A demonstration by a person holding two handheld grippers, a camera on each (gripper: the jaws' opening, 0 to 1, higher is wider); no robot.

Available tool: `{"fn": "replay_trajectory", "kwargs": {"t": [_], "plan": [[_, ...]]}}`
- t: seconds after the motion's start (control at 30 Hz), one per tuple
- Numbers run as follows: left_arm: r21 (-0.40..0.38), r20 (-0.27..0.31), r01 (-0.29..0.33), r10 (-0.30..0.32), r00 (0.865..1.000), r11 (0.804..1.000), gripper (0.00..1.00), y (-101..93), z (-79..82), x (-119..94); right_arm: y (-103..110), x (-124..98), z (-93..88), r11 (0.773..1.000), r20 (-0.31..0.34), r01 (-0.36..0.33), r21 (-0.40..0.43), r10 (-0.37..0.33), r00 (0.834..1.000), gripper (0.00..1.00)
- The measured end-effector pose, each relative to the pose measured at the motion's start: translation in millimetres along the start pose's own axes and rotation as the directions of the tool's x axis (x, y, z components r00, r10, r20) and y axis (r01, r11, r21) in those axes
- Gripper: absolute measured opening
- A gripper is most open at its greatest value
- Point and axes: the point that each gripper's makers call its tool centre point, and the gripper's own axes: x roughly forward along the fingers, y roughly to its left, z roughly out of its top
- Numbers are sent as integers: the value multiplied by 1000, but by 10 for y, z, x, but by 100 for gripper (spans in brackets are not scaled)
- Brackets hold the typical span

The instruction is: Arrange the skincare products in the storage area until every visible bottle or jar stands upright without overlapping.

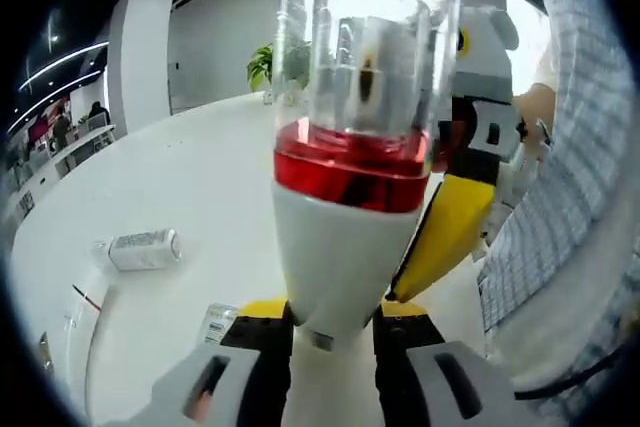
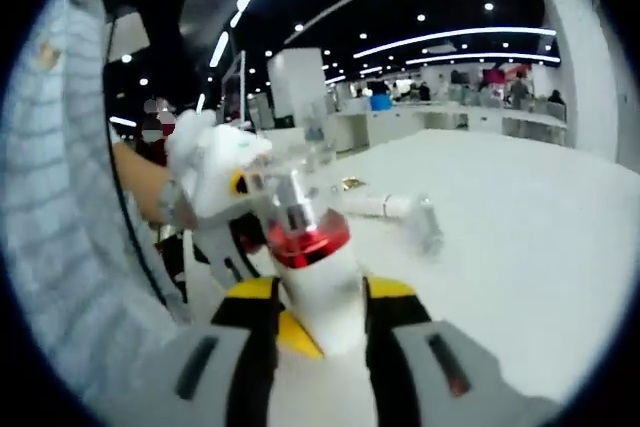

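A skincare bottle (image 1: 345,237) with a white body, a red band and a clear cap is held up above the white table (image 1: 200,167). My left gripper (image 1: 332,315) is shut on its narrow lower end, cap pointing away. My right gripper reaches in from the right, and its yellow finger (image 1: 450,232) lies against the bottle's side. In the right gripper view the same bottle (image 2: 320,277) sits between the jaws of my right gripper (image 2: 322,299), which is shut on the white body. The left gripper's yellow finger (image 2: 296,335) shows under the bottle.
A white labelled bottle (image 1: 145,249) lies on its side on the table, with a small labelled item (image 1: 215,322) nearer me. A white tube with a silver cap (image 2: 395,209) lies flat beyond the held bottle. A person's checked sleeve (image 1: 560,197) is close by.
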Motion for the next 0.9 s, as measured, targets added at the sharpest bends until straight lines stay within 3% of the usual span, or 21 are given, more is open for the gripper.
{"fn": "replay_trajectory", "kwargs": {"t": [0.13, 0.2, 0.3, 0.43, 0.9], "plan": [[-8, 3, -5, 5, 1000, 1000, 35, -2, -27, 16, -24, 81, -53, 994, 32, 100, 52, -102, 994, 33], [-9, 5, -9, 9, 1000, 1000, 37, 0, -46, 20, -20, 112, -52, 991, 52, 111, 71, -115, 992, 33], [-14, -13, -21, 21, 1000, 1000, 37, 30, -105, 6, -41, 157, -128, 989, 15, 149, -2, -148, 989, 32], [-31, -8, -30, 29, 1000, 999, 37, 54, -126, -24, -54, 180, -191, 985, 8, 170, 4, -170, 985, 32], [-77, 25, -140, 142, 989, 987, 37, 264, -179, -463, -182, 104, -198, 993, -16, 105, -62, -106, 994, 30]]}}
